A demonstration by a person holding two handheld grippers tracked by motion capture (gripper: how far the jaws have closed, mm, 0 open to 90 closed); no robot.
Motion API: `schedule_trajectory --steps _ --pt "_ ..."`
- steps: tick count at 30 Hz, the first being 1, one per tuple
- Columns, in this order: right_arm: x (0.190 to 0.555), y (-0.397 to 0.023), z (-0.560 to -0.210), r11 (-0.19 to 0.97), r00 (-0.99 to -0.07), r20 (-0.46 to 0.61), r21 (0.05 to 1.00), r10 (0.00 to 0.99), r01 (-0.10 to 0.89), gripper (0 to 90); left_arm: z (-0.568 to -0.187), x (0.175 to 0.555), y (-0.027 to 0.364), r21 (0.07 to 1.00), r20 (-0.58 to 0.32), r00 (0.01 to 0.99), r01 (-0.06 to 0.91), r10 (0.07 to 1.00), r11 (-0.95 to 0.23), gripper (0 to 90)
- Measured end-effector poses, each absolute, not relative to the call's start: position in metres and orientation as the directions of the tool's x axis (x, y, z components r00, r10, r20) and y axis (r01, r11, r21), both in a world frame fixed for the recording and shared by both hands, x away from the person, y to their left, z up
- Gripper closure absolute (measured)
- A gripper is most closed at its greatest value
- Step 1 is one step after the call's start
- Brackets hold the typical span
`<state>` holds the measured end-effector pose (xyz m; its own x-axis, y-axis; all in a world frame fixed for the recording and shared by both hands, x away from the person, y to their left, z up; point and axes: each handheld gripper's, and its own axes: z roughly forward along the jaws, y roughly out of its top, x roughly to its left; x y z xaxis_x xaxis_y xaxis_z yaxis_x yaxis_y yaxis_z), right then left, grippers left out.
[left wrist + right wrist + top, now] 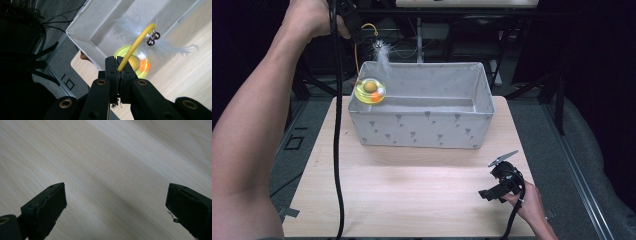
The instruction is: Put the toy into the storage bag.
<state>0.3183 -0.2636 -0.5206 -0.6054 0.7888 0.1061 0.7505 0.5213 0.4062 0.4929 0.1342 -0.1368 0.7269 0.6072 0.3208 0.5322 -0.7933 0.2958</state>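
Left tool (119,67) clamps yellow wand (136,43) | feather (140,32) hangs above bin (422,127) | right tool (116,202) wide

One grey fabric bin (422,127) stood on one pale wooden surface (412,190). There was one yellow disc toy (370,91), with one white feather (140,32) and two small silver bells (153,39).

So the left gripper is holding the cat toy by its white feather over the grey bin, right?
Not quite: the left gripper holds the cat toy by its yellow wire, not the white feather, as the left gripper view shows. It does hang over the grey bin.
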Motion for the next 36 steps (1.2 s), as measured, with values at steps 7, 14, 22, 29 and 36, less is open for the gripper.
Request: schedule_trajectory --steps 7,14,22,29,36 --pt "0.318 -0.264 -0.521 0.525 -0.605 0.096 0.404 0.79 0.749 3.0 -0.143 0.506 0.134 0.309 0.311 0.716 0.546 0.625 -0.779 88.3" --pt "0.318 -0.264 -0.521 0.528 -0.609 0.1 0.402 0.787 0.748 3.1 -0.156 0.516 0.135 0.309 0.299 0.709 0.561 0.638 -0.768 88.3" --pt "0.318 -0.264 -0.521 0.508 -0.6 0.118 0.418 0.791 0.753 3.1 -0.173 0.528 0.14 0.321 0.273 0.705 0.574 0.654 -0.753 88.3" --pt "0.318 -0.264 -0.521 0.514 -0.603 0.114 0.414 0.79 0.751 3.1 -0.19 0.534 0.146 0.336 0.255 0.699 0.584 0.668 -0.739 88.3" --pt "0.318 -0.264 -0.52 0.525 -0.607 0.098 0.407 0.789 0.748 3.1 -0.199 0.536 0.147 0.344 0.261 0.699 0.577 0.666 -0.741 88.3"
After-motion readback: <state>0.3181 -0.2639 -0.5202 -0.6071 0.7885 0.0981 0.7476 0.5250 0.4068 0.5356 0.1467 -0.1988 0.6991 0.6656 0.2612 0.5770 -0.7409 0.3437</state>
